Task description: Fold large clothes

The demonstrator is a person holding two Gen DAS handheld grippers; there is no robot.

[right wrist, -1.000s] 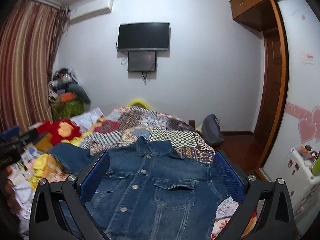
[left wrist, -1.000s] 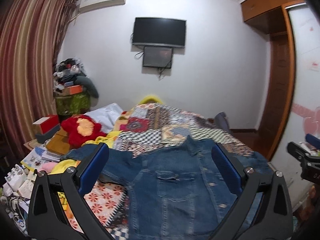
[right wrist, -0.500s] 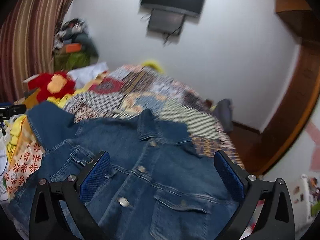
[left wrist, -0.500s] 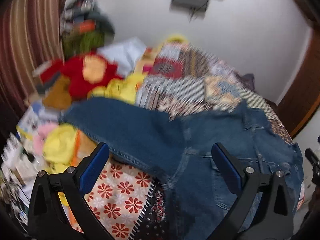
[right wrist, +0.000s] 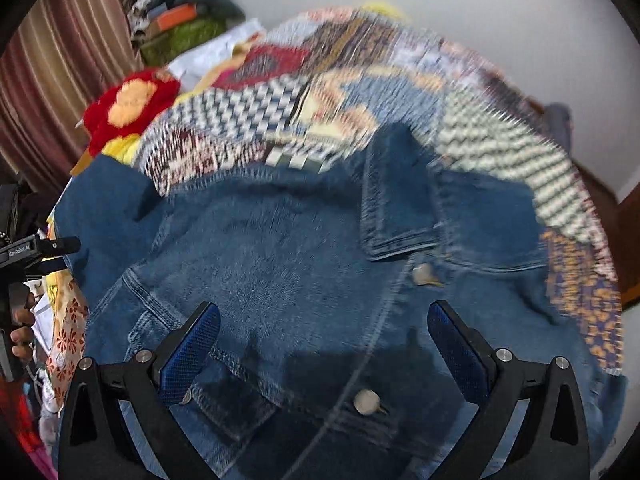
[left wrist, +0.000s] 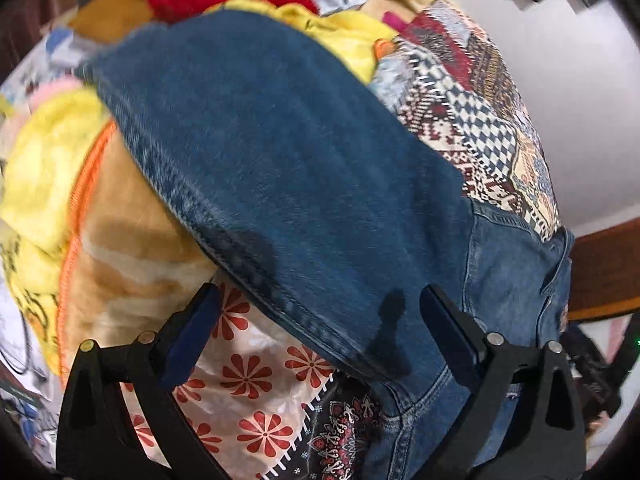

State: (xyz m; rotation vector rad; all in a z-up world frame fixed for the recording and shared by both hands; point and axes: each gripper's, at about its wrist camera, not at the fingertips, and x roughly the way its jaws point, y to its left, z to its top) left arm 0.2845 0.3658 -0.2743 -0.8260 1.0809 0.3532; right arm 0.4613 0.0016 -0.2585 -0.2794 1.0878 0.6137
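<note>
Left wrist: sleeve (left wrist: 280,152), left gripper (left wrist: 320,316) spread, closing; right wrist: collar (right wrist: 400,196), right gripper (right wrist: 324,332) spread

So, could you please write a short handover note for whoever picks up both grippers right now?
Left hand-held gripper: open, holding nothing, its jaws just closing slightly over the sleeve seam.
Right hand-held gripper: open, empty, above the denim jacket chest.
Jacket lies front up, buttoned, spread on the patchwork bedspread, sleeve stretched out sideways.
Done: nothing folded.
Left: every fold, probably starting with the sleeve.
</note>
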